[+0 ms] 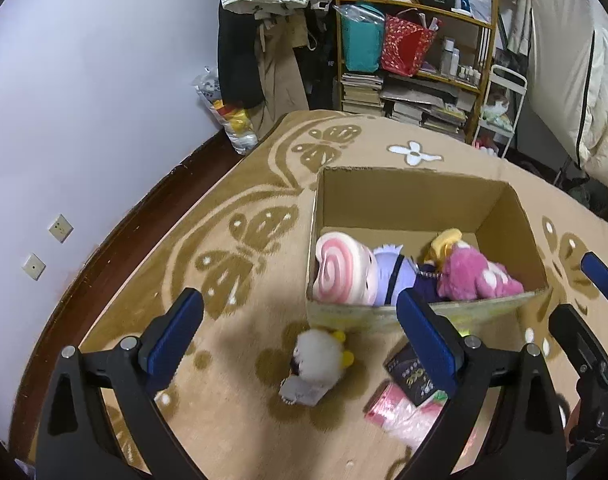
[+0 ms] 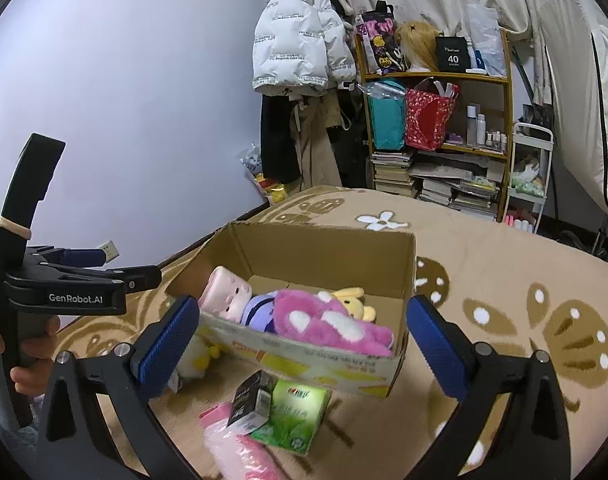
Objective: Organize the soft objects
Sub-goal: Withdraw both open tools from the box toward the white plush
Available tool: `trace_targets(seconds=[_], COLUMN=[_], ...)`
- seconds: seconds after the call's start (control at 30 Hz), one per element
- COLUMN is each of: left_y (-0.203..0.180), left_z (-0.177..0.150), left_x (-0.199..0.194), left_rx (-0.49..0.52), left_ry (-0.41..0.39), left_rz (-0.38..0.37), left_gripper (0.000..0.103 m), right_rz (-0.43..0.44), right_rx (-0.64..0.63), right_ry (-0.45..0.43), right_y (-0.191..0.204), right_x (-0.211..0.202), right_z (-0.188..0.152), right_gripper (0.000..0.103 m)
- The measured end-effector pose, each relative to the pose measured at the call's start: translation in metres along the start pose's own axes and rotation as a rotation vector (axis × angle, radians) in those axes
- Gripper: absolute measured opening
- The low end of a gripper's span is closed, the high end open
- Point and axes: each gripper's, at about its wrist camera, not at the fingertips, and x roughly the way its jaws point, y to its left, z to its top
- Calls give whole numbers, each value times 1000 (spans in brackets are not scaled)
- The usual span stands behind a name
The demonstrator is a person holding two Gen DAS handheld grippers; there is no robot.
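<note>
An open cardboard box [image 1: 408, 196] [image 2: 324, 248] stands on the rug. Inside lie a doll with a pink swirl hat [image 1: 344, 276] [image 2: 227, 296], a pink plush [image 1: 476, 278] [image 2: 328, 322] and a yellow plush [image 1: 446, 242] [image 2: 354, 300]. A small white fluffy plush [image 1: 318, 358] [image 2: 193, 358] lies on the rug in front of the box. My left gripper [image 1: 304, 328] is open and empty, above that plush. My right gripper [image 2: 304, 344] is open and empty, in front of the box.
A black carton [image 1: 414, 374] [image 2: 251, 400], a green carton [image 2: 293, 420] and a pink packet [image 1: 400, 412] [image 2: 231, 444] lie on the patterned rug [image 1: 243, 240]. A cluttered shelf [image 2: 436, 120], hanging coats [image 2: 299, 60] and a white cart [image 2: 530, 172] stand behind.
</note>
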Motion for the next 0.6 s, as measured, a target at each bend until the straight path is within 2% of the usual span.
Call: trace_targets(seconds=[0.17, 0.53, 0.6], left_y=[-2, -3, -2], left_z=[-7, -18, -20], left_x=[-1, 26, 32], left_rx=[11, 9, 4], left_ry=[23, 132, 154], left_rz=[11, 12, 10], left_gripper=[96, 96, 96], right_rz=[-3, -2, 9], right_rx=[-11, -41, -40], right_ry=[23, 57, 71], right_y=[13, 31, 32], right_x=[-6, -7, -5], right_z=[-9, -25, -29], right_gripper=[103, 103, 99])
